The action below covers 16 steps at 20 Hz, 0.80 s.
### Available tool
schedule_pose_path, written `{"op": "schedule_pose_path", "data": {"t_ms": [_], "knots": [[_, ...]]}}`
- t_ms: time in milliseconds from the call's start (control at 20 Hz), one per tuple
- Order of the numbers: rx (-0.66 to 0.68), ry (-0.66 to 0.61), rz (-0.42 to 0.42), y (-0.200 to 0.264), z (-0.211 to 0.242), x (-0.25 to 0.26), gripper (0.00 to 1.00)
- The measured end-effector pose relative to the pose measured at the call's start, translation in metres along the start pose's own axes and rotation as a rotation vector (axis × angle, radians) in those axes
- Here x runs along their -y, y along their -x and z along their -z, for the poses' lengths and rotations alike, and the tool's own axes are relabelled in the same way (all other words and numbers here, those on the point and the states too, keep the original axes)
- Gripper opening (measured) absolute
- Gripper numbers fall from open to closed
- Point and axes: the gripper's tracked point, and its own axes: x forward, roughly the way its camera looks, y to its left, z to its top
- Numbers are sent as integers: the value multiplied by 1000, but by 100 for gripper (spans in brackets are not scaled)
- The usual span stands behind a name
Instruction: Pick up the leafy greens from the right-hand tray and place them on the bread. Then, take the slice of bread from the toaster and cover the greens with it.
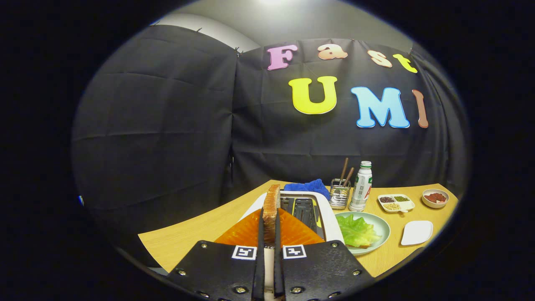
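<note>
Your gripper [268,221] has both fingers clamped on the slice of bread [271,205], held upright on edge: brown crust, pale crumb face. It stands above the white toaster [330,221], beside its slots. Leafy greens [356,230] lie crinkled on bread on the pale green plate [382,228], just right of the toaster. The bottle [361,186] beyond carries a green-and-red label, too small to read.

The gripper [268,234] pinches the bread slice [271,205] edgewise above the toaster [311,207]; right of it the plate [382,228] holds greens [356,230], bottle [361,186] beyond.
</note>
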Motion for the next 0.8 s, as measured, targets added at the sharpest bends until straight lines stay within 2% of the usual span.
{"op": "schedule_pose_path", "data": {"t_ms": [50, 100, 300, 800], "knots": [[7, -5, -5, 1, -4, 0, 9], [15, -16, -9, -3, -4, 1, 4], [13, -21, -27, -1, -14, 6, 4], [107, -129, -60, 14, -88, 33, 4]]}}
